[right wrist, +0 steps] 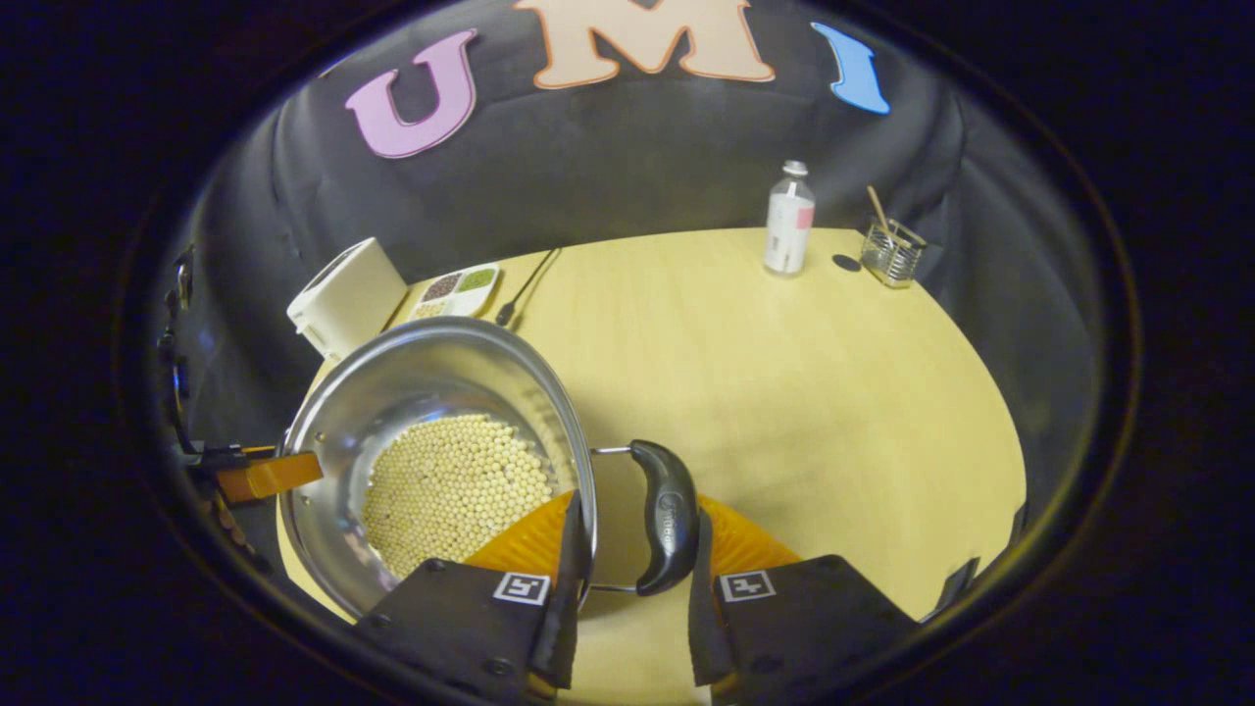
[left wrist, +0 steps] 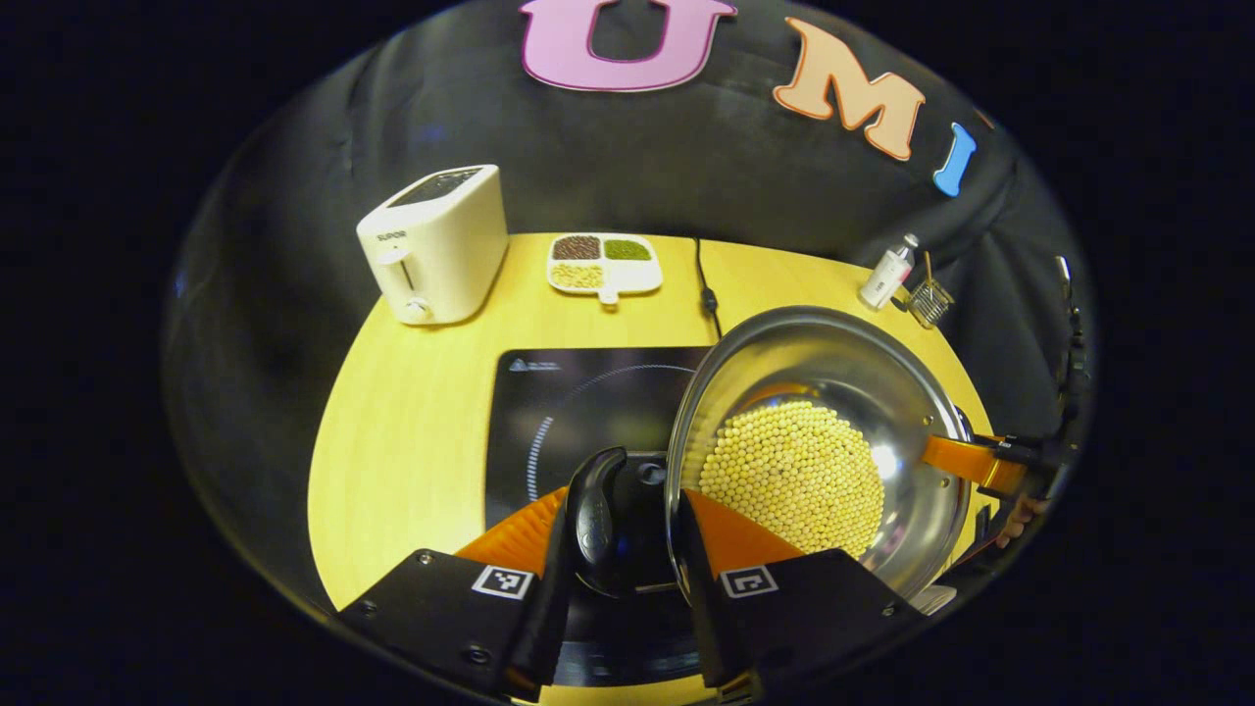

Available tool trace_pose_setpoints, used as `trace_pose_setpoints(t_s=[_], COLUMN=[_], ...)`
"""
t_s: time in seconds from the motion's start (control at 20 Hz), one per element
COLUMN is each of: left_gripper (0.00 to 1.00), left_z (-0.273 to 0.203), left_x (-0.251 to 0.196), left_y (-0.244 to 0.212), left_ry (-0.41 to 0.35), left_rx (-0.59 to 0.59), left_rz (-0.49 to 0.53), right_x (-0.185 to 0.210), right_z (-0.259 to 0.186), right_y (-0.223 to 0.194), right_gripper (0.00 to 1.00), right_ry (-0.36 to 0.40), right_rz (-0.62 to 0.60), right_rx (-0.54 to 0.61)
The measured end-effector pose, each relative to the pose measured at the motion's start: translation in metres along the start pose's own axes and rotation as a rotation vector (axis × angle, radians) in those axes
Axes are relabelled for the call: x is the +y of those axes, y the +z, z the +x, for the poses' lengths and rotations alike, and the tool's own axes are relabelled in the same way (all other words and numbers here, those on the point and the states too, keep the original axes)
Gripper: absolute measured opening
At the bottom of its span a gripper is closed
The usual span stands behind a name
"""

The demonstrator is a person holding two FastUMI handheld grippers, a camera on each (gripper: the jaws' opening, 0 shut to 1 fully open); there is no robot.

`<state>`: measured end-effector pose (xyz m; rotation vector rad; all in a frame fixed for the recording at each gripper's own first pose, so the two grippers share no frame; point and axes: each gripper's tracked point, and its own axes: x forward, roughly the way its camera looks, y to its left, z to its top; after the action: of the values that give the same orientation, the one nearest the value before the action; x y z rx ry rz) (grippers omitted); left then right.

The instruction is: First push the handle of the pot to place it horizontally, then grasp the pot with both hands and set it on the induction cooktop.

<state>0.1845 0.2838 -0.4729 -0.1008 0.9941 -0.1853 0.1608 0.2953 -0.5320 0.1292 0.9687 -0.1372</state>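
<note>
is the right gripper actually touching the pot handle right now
Touching. The right gripper view shows the right gripper with both fingers against the pot's black handle.

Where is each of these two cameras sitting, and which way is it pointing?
Left gripper view: rides the left tongs, facing the back wall across the cooktop; its two fingers straddle the pot's left handle and rim.
Right gripper view: rides the right tongs, facing the wall over bare table; its fingers straddle the right handle and rim.
Shared: the pot of beans, toaster, bottle; each sees the other tongs at the pot's far side.
</note>
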Motion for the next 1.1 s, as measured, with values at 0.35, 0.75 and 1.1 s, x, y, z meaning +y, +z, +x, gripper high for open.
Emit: trace_pose_setpoints(t_s=[0.35, 0.75, 1.1], left_gripper=[0.55, 0.56, 0.71], left_z=[0.002, 0.015, 0.017], left_x=[0.059, 0.07, 0.067], left_y=[-0.001, 0.017, 0.003], left_ry=[0.022, 0.022, -0.012], left_rx=[-0.008, -0.056, -0.035], left_rz=[-0.009, 0.006, -0.033], right_x=[0.064, 0.074, 0.073], right_z=[0.016, 0.03, 0.03], right_y=[-0.001, 0.007, 0.007], right_gripper=[0.43, 0.48, 0.53], right_ry=[0.008, 0.009, 0.015], right_rz=[-0.019, 0.017, 0.024], right_rx=[0.038, 0.062, 0.073])
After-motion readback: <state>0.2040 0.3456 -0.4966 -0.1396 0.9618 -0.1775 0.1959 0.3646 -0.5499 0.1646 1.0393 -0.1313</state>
